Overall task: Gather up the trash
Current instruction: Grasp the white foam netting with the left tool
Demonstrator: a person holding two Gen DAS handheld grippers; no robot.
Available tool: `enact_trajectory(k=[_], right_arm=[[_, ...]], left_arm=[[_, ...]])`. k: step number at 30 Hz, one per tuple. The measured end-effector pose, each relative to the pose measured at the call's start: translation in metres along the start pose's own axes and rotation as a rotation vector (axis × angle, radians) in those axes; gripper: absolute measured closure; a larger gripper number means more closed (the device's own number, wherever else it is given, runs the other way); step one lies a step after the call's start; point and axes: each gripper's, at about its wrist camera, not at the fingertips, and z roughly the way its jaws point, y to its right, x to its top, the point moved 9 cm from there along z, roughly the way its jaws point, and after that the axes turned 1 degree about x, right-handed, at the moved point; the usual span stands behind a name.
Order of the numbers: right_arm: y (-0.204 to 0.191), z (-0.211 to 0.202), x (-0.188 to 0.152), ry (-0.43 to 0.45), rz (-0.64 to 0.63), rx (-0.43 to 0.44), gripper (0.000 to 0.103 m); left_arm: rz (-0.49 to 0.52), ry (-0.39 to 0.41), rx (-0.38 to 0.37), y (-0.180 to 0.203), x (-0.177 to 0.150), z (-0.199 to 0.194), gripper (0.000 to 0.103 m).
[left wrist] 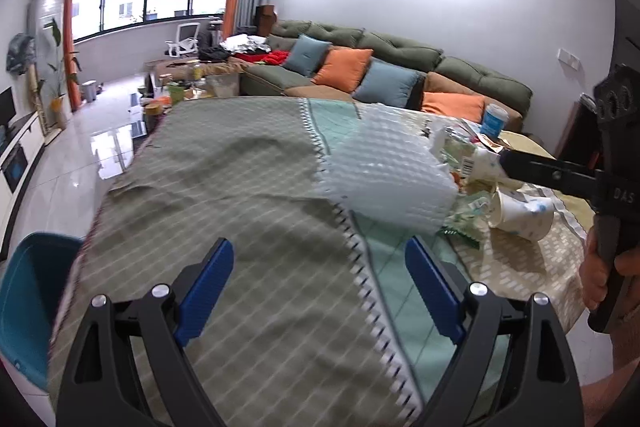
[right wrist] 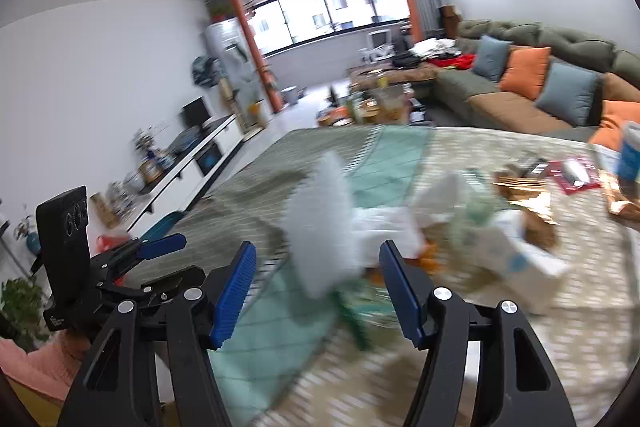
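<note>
A pile of trash lies on the cloth-covered table (left wrist: 240, 187): a sheet of white bubble wrap (left wrist: 384, 167), paper cups (left wrist: 520, 211) and crumpled wrappers (left wrist: 468, 223). My left gripper (left wrist: 320, 287) hangs open over the grey-green cloth, short of the bubble wrap, with nothing between its blue pads. A hand holds my right gripper (left wrist: 510, 165) at the right, its finger reaching into the pile by a white carton with a barcode. In the right wrist view the right gripper (right wrist: 318, 291) stands open; the blurred bubble wrap (right wrist: 324, 231) lies just beyond its pads. The left gripper (right wrist: 156, 247) shows at the left.
A teal bin (left wrist: 28, 307) stands on the floor off the table's left edge. A blue-and-white tub (left wrist: 494, 117) and red and gold wrappers (right wrist: 572, 171) lie at the table's far right. Behind the table runs a green sofa (left wrist: 400, 67) with cushions.
</note>
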Motion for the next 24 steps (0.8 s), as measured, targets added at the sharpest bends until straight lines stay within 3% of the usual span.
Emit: enact_trajectory(k=[7,13,21,24], right_arm=[[0.05,-0.028,0.005,0.068,0.047,-0.12,0.039],[0.081,-0.032,-0.002,0.065,0.089,-0.156,0.039],[0.102,-0.028,-0.014,0.033,0.115,-0.164,0.039],[0.105,-0.025,-0.014,0.027,0.117,-0.163,0.039]], left_arm=[[-0.023,-0.053,-0.094,0.028,0.015,0.034,0.015],[0.07,-0.071,-0.134,0.073,0.02,0.055,0.015],[0.162,-0.173,-0.025,0.093,0.017,0.088,0.015],[0.139,-0.187,-0.036,0.088,0.019,0.091,0.027]])
